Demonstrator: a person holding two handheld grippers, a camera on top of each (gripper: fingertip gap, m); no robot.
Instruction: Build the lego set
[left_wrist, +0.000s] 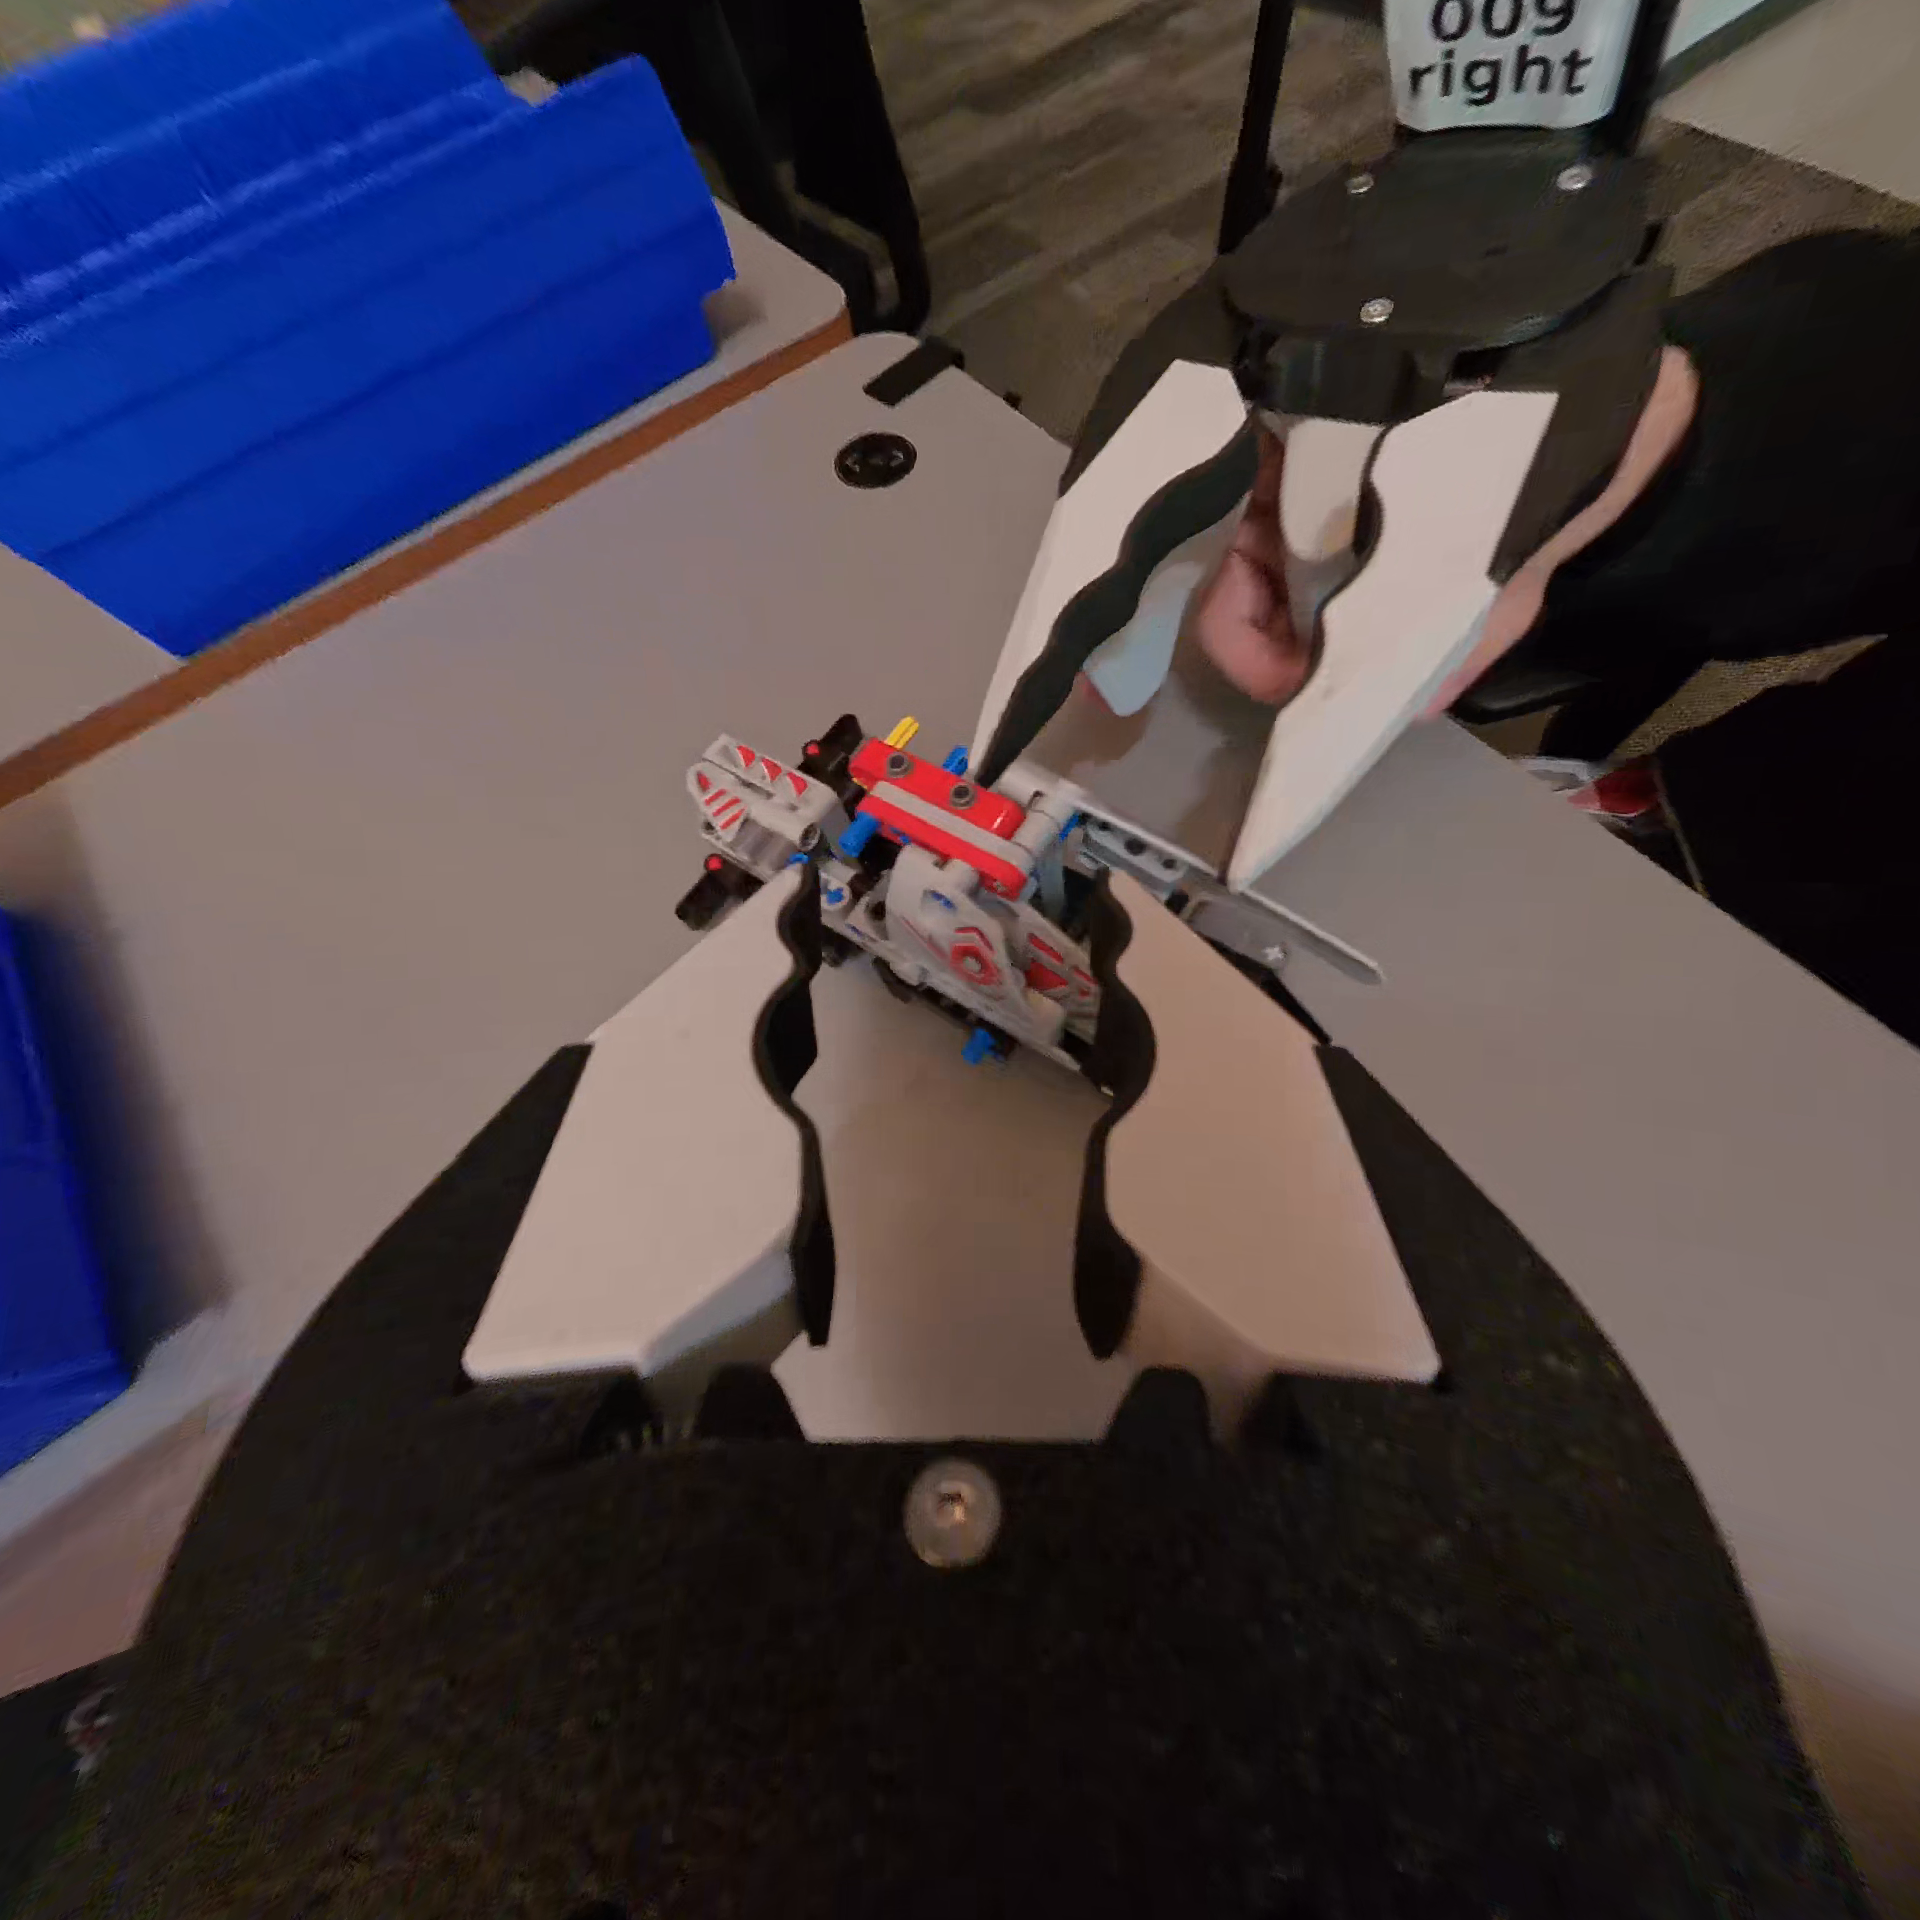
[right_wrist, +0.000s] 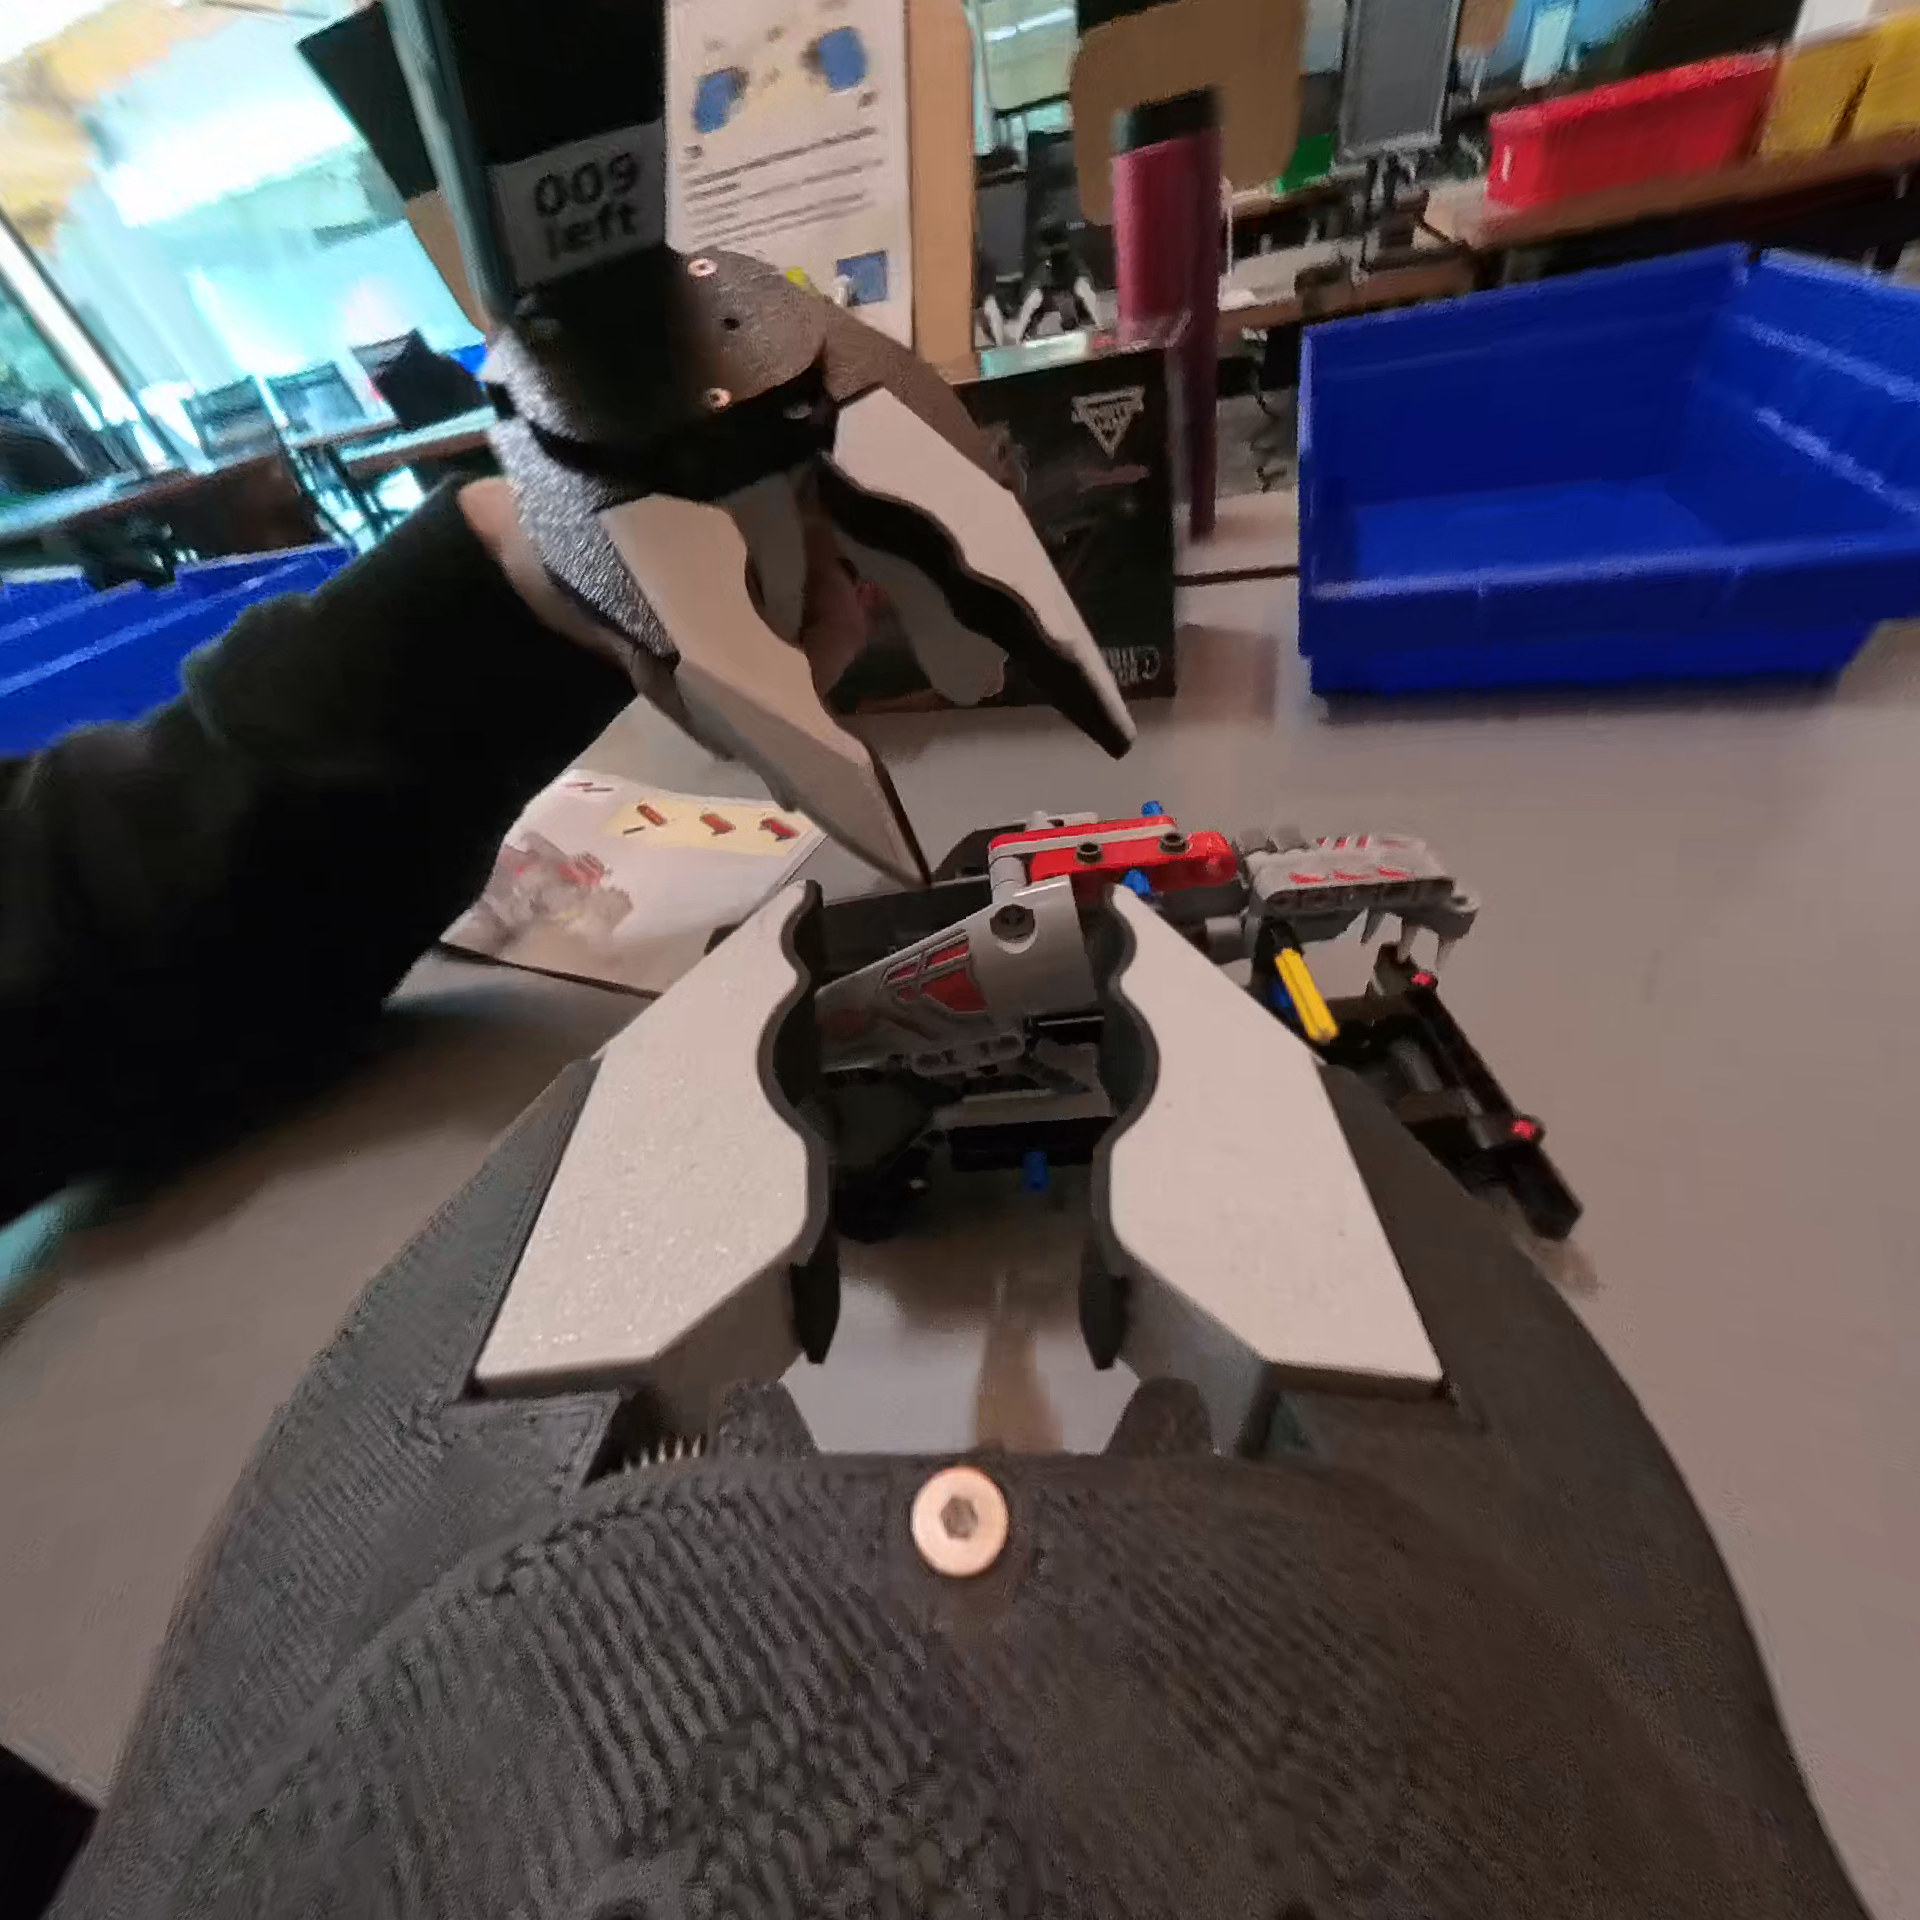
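Observation:
A partly built lego model (left_wrist: 935, 883), grey panels with red markings, a red beam on top and a black chassis, rests on the grey table (left_wrist: 416, 779). My left gripper (left_wrist: 945, 894) is open and hovers over the model. In the right wrist view (right_wrist: 1023, 810) one of its fingertips touches the black rear and the other hangs in the air behind the red beam. My right gripper (right_wrist: 961, 899) closes on the model's (right_wrist: 997, 966) middle, with fingers against both sides. It also shows in the left wrist view (left_wrist: 1117, 831), coming down from the far side.
Blue bins (left_wrist: 312, 343) stand at the back left, another blue bin (right_wrist: 1600, 488) at the right. An open instruction booklet (right_wrist: 644, 883), the black set box (right_wrist: 1101, 499) and a maroon bottle (right_wrist: 1164, 312) lie behind the model. The table edge (left_wrist: 1662, 862) runs close on the right. Left and right tips are no more than a few centimetres apart.

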